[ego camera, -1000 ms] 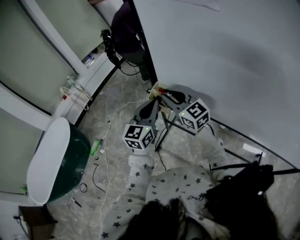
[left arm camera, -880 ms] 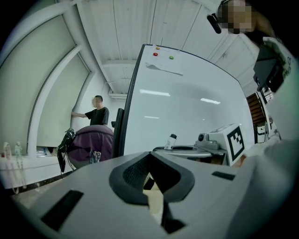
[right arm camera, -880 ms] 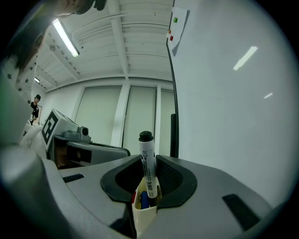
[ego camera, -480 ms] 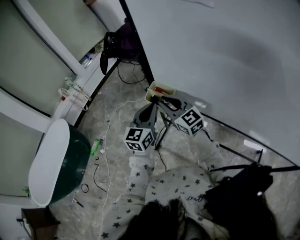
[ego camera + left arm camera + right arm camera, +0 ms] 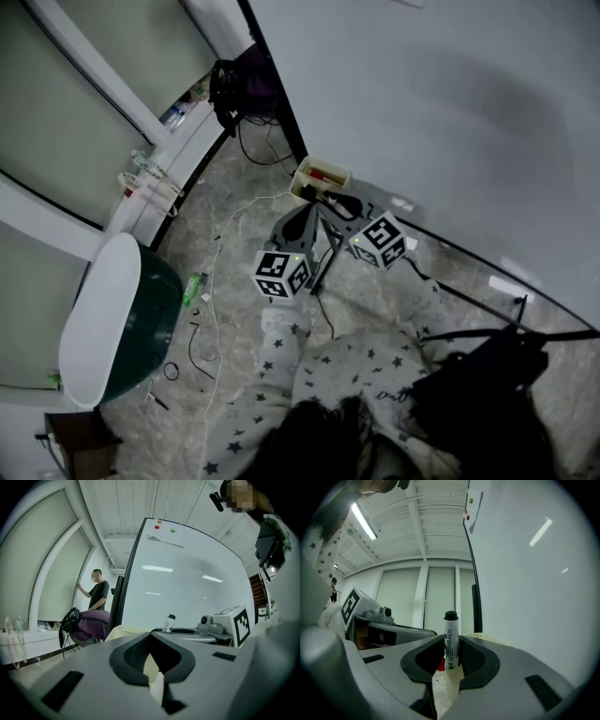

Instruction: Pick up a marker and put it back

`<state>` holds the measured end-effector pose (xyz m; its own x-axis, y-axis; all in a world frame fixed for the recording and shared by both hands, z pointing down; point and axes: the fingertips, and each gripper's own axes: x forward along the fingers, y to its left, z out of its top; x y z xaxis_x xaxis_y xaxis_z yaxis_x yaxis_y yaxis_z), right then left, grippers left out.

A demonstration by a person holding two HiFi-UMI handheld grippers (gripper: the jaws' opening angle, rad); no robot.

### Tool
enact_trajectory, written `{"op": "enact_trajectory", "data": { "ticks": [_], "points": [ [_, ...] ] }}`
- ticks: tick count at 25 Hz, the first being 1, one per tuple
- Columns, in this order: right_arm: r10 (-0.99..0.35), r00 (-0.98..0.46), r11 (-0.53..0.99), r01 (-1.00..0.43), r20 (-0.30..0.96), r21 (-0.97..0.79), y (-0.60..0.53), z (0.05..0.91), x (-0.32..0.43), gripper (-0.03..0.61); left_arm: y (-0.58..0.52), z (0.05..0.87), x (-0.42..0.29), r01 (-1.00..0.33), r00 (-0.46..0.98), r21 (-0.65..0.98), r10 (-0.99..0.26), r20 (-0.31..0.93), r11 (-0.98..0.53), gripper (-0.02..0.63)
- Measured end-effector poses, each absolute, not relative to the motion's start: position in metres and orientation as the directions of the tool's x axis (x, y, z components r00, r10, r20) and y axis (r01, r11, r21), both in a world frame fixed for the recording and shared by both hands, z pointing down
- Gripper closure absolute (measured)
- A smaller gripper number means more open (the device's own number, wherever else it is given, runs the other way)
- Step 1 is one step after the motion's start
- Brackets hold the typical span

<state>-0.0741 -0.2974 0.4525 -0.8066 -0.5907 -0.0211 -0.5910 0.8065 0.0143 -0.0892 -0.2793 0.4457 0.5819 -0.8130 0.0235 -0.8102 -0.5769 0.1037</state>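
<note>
Right gripper: pinching marker upright | left gripper: jaws together, empty | risk: early release could tip marker outside tray

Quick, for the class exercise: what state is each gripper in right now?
Left gripper: closed, nothing between its jaws.
Right gripper: closed on an upright marker.

Large whiteboard above marbled grey floor; pale window blinds at left; ceiling strip light.
</note>
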Motion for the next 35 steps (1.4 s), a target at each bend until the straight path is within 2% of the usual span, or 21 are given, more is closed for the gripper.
{"op": "enact_trajectory", "data": {
  "ticks": [8, 10, 11, 26, 35],
  "points": [
    [-0.592, -0.805, 0.805, -0.593, -0.013, 0.025, -0.296, 0.452, -0.076, 0.497, -0.275, 0.445, -0.093, -0.815, 0.575, 0.105, -0.818, 0.025, -0.57, 0.614],
    [-0.594, -0.804, 0.804, -0.594, -0.019, 0.011, -0.297, 0.451, -0.077, 0.438, -0.275, 0.446, -0.096, -0.817, 0.573, 0.106, -0.82, 0.025, -0.567, 0.614],
    [-0.597, -0.802, 0.802, -0.597, -0.022, 0.005, -0.298, 0.451, -0.077, 0.436, -0.276, 0.447, -0.097, -0.817, 0.573, 0.106, -0.82, 0.025, -0.567, 0.614],
    [-0.614, -0.782, 0.78, -0.622, -0.111, 0.072, -0.266, 0.38, -0.055, 0.436, -0.25, 0.393, -0.1, -0.807, 0.589, 0.049, -0.808, -0.016, -0.589, 0.614],
    [-0.58, -0.812, 0.812, -0.583, -0.07, 0.03, -0.24, 0.357, -0.054, 0.439, -0.228, 0.362, -0.084, -0.78, 0.624, 0.026, -0.78, -0.033, -0.625, 0.614]
  ]
}}
